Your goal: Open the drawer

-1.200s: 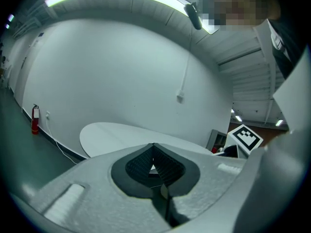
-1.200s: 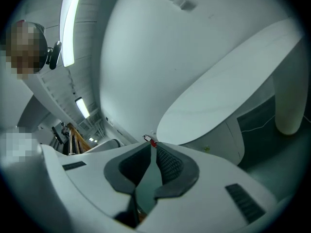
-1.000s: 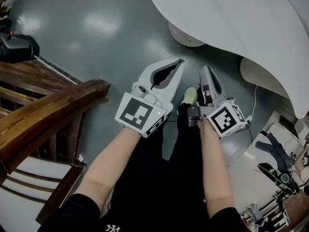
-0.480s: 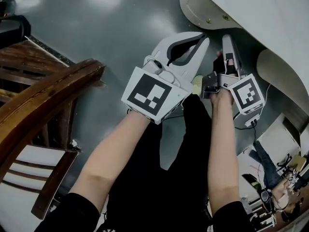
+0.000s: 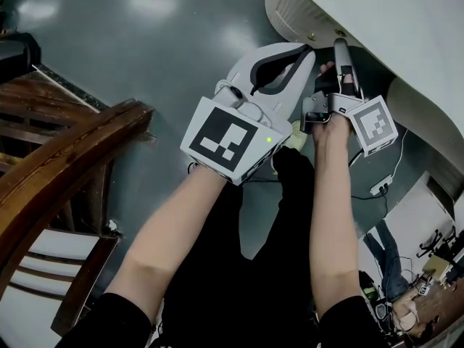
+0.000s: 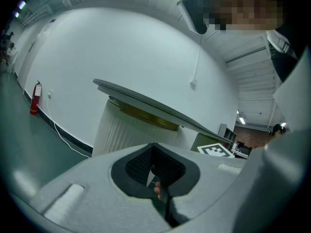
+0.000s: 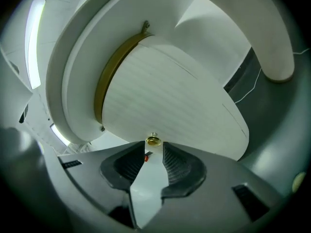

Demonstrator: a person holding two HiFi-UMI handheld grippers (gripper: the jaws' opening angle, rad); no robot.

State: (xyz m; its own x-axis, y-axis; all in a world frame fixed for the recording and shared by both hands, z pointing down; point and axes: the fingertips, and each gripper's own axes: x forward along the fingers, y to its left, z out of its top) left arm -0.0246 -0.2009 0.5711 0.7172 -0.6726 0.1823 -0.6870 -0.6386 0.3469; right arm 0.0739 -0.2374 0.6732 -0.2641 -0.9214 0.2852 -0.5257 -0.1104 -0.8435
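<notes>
With my right gripper (image 7: 154, 149) released, jaws just opening and empty, the brass knob (image 7: 153, 140) on the far drawer front (image 7: 170, 101) sits just beyond its tips, so closing early could miss or slip; my left gripper (image 6: 154, 147) is clenched on nothing.

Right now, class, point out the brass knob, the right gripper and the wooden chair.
brass knob (image 7: 153, 140), right gripper view, its round head.
right gripper (image 7: 154, 149), right gripper view, midway between its fingertips.
wooden chair (image 5: 72, 154), head view, curved top rail.
</notes>
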